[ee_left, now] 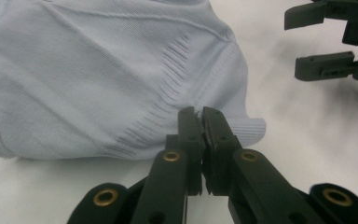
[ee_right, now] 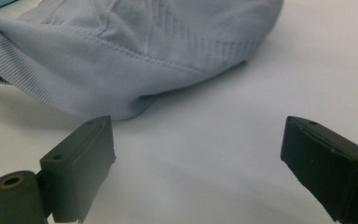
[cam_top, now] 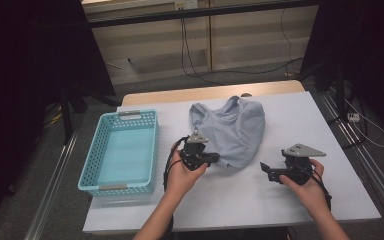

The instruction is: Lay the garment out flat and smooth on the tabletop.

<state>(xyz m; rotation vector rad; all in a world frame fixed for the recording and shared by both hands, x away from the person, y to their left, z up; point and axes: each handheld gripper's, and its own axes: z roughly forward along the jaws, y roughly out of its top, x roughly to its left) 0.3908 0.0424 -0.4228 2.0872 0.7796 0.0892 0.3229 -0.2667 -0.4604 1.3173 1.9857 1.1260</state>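
Our left gripper [ee_left: 201, 122] is clenched on the near hem of the light blue garment [cam_top: 232, 131], mid-table. Right gripper [cam_top: 271, 171] hangs open, just right of it. Cloth looks soft, light, floppy; we'd take the ribbed hem. Blue basket [cam_top: 96, 160] sits left; bare table [cam_top: 300, 125] right.

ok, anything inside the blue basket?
The basket shows a bare pale blue floor in the high view, with no items in it. The strip just behind its near wall is hidden by the rim.
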